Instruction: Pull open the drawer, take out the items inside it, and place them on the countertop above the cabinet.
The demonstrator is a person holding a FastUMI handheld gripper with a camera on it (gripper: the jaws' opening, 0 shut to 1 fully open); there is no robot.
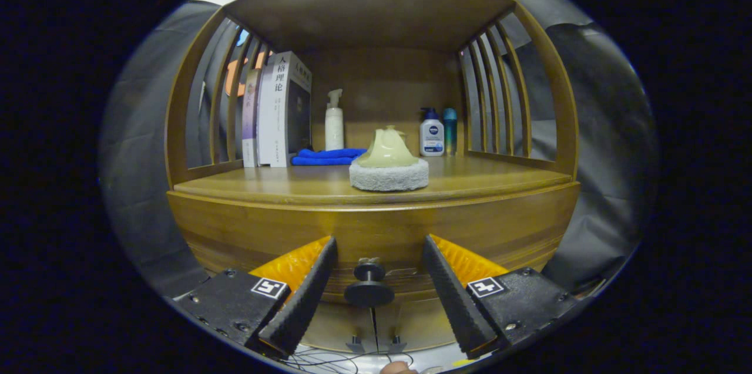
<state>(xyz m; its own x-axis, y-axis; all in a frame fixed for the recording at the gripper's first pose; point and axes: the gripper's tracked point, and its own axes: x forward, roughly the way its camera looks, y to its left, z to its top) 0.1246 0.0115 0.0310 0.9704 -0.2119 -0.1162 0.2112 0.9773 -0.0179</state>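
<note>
Fingers [305, 295] are spread wide apart, nothing pinched, and the gripper [379, 245] sits right up at the drawer [376, 233] front. Between the two fingers is the dark round knob [369, 286], not touched by either one, roughly centered in the gap. Drawer looks closed, its curved wooden face flush under the countertop [294, 186], so can't see anything inside it.

Just beyond the fingers, up on the countertop near its front edge, there's a scrubber [389, 164] with a pale green handle on a gray fuzzy pad, sitting upright. Behind it to the left lies a folded blue cloth [326, 157], and just behind that a white spray bottle [334, 121] standing up. Further left, a few books [282, 110] stand upright against the slatted side of the cabinet [182, 127]. To the right of the scrubber, back by the rear wall, a white bottle [432, 134] with a blue cap stands just beside a slim teal bottle [450, 130]. A wooden shelf roofs over the whole nook.

Below the knob some thin wires [329, 359] lie on the floor.
</note>
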